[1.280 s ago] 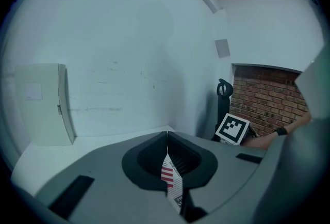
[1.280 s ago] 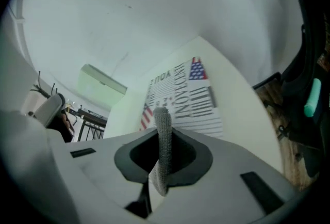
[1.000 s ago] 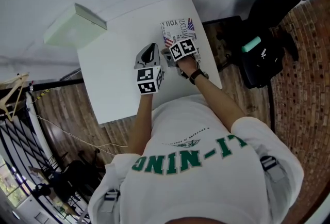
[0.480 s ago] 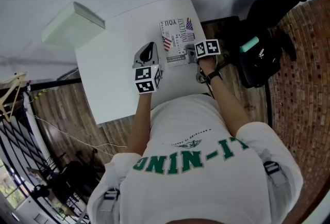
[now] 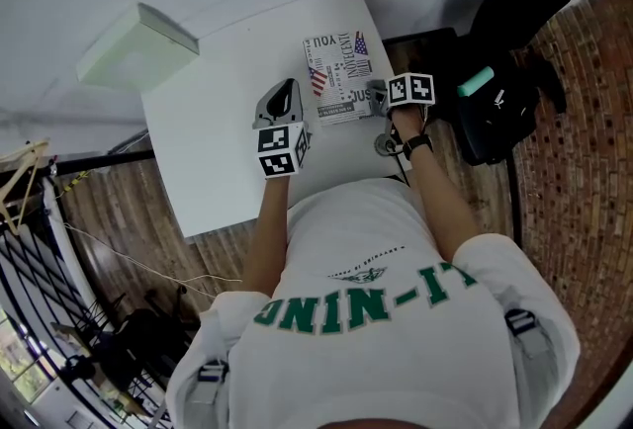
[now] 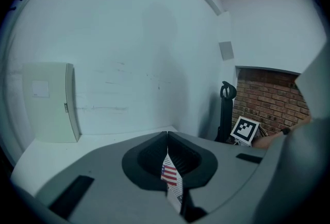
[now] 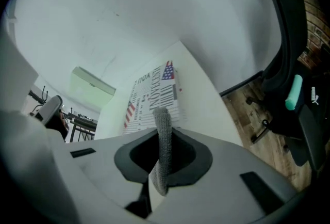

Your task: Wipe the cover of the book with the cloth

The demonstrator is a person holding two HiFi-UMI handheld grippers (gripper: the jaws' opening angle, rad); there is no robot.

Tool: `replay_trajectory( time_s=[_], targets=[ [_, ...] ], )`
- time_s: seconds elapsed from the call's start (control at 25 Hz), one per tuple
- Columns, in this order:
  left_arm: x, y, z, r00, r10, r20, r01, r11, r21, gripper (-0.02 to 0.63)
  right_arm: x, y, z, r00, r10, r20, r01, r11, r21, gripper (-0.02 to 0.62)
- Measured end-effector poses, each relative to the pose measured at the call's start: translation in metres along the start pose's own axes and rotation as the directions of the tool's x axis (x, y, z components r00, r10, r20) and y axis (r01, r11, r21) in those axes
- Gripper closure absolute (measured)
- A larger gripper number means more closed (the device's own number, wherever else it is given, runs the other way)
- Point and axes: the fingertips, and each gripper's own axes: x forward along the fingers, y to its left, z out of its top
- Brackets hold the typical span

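The book [image 5: 340, 77], its white cover printed with text and flags, lies flat on the white table [image 5: 218, 150]. My right gripper [image 5: 380, 94] sits just past the book's right edge. It is shut on a grey cloth [image 7: 164, 138], which stands up between the jaws, and the book [image 7: 152, 100] lies ahead of it. My left gripper [image 5: 288, 89] is at the book's left edge with its jaws shut. In the left gripper view a sliver of the flag print [image 6: 169, 174] shows through the slit behind the jaw tips [image 6: 167, 135].
A pale green box [image 5: 138, 46] leans at the table's far left corner against the white wall. A black chair [image 5: 514, 71] with a teal piece stands to the right of the table. Brick-patterned floor surrounds the table. A metal rack [image 5: 30, 249] stands at the left.
My right gripper has moved with the cloth from on top of the cover rightward to the book's right edge. The left gripper has stayed put.
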Motion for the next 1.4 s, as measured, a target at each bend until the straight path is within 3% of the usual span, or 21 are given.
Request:
replay_trajectory(
  time_s=[0.12,0.24,0.4,0.6,0.84,1.04,1.24,1.4],
  targets=[
    [-0.002,0.006,0.001,1.000,0.016,0.006,-0.016,1.000,-0.006,0.591,0.019,0.056,-0.013,0.993,0.083,-0.079,-0.090,0.992,-0.091,0.561],
    [-0.004,0.006,0.001,1.000,0.023,0.007,-0.023,1.000,-0.007,0.591,0.043,0.110,-0.040,0.969,0.166,-0.185,-0.195,0.969,-0.151,0.561],
    [-0.007,0.009,0.000,0.999,0.032,0.006,-0.032,0.999,-0.004,0.591,0.070,0.138,-0.064,0.948,0.166,-0.272,-0.229,0.949,-0.218,0.561],
    [-0.008,0.009,0.000,1.000,0.027,0.003,-0.027,1.000,0.002,0.591,0.063,0.115,-0.058,0.959,0.159,-0.233,-0.201,0.965,-0.166,0.563],
    [0.001,0.001,-0.004,1.000,-0.003,-0.006,0.003,1.000,0.006,0.591,0.019,0.036,-0.038,0.991,0.073,-0.112,-0.081,0.995,-0.065,0.563],
    [0.008,-0.009,-0.008,0.999,-0.029,-0.015,0.029,1.000,0.007,0.591,-0.010,-0.008,-0.032,0.998,0.031,-0.054,-0.031,1.000,-0.002,0.563],
    [0.007,-0.009,-0.008,1.000,-0.029,-0.012,0.029,1.000,0.005,0.591,-0.011,-0.008,-0.031,0.998,-0.002,-0.055,0.001,1.000,-0.024,0.563],
    [0.003,-0.002,-0.008,1.000,-0.009,-0.009,0.009,1.000,-0.001,0.591,0.002,0.042,-0.036,0.990,0.100,-0.099,-0.105,0.993,-0.054,0.561]
  ],
)
